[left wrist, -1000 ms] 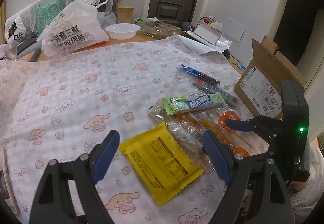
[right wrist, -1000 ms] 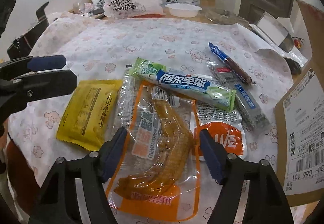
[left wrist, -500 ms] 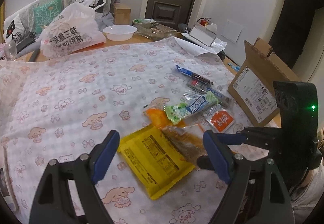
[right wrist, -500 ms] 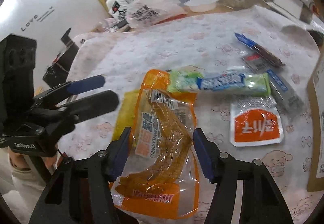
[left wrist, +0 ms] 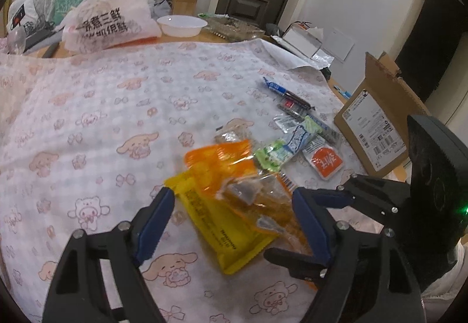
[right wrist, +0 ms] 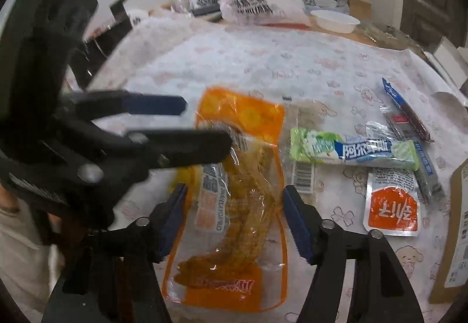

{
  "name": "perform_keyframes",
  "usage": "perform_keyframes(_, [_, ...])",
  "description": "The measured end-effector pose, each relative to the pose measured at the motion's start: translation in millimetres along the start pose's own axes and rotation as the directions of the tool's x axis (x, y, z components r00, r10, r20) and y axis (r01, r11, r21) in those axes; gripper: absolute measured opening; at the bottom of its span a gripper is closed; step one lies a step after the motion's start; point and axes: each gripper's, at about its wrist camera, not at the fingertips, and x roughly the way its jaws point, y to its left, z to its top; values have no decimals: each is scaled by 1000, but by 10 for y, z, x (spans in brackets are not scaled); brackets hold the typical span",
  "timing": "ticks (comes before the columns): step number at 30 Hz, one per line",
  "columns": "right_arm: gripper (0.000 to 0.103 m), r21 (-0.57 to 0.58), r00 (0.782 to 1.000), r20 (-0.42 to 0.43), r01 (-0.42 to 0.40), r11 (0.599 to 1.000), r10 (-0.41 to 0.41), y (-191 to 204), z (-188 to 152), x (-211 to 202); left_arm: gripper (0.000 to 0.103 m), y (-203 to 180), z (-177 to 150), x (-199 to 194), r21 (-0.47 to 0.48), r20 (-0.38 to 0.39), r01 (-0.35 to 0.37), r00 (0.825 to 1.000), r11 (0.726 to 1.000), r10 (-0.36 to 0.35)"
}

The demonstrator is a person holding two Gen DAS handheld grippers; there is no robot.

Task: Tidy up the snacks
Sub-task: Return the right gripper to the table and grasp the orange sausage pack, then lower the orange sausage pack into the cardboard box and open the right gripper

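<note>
Spread over the table: a printed cloth (left wrist: pixel 122 106). Near its front edge, a flat snack packet (left wrist: pixel 225 229), with a clear pouch (right wrist: pixel 234 191) lying partly on top of it. Just right of the pouch, a long candy pack (right wrist: pixel 354 150) laid crosswise, and directly before that, a small sauce sachet (right wrist: pixel 392 206). Behind and right of the candy pack, two thin stick packs (right wrist: pixel 406 115) side by side. Standing at the cloth's right edge, a cardboard box (left wrist: pixel 374 124). Far behind, beyond the cloth, a plastic bag (left wrist: pixel 111 19), a bowl (left wrist: pixel 181 24) to its right, more bags behind.
</note>
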Motion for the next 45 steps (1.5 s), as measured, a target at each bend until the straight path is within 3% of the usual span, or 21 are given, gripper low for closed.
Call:
perform_keyframes(7, [70, -41, 999, -28, 41, 998, -42, 28, -41, 51, 75, 22, -38, 69, -11, -13, 17, 1000, 1000, -17])
perform_keyframes(12, [57, -97, 994, -25, 104, 990, -107, 109, -63, 58, 73, 5, -56, 134, -12, -30, 26, 999, 1000, -26])
perform_keyframes(21, [55, -68, 997, 31, 76, 995, -74, 102, -19, -133, 72, -13, -22, 81, -32, -13, 67, 998, 997, -68])
perform_keyframes(25, [56, -61, 995, 80, 67, 996, -62, 110, 64, -301, 52, -86, 58, -91, -27, 38, 133, 991, 991, -132])
perform_keyframes(28, [56, -46, 993, 119, 34, 998, -28, 66, 128, -459, 33, -200, 129, -252, 19, 68, 162, 984, 987, -162])
perform_keyframes(29, [56, -45, 991, 132, 25, 999, -19, 55, 139, -506, 31, -245, 152, -302, 32, 76, 168, 982, 985, -170])
perform_keyframes(39, [56, -58, 957, 289, -4, 998, 21, -96, 278, -1228, 31, -849, 559, -794, 173, 178, 113, 973, 978, -144])
perform_keyframes(45, [56, -27, 925, 381, 22, 999, -11, -404, 220, -1706, 31, -1446, 856, -860, 300, 192, 66, 973, 952, -128])
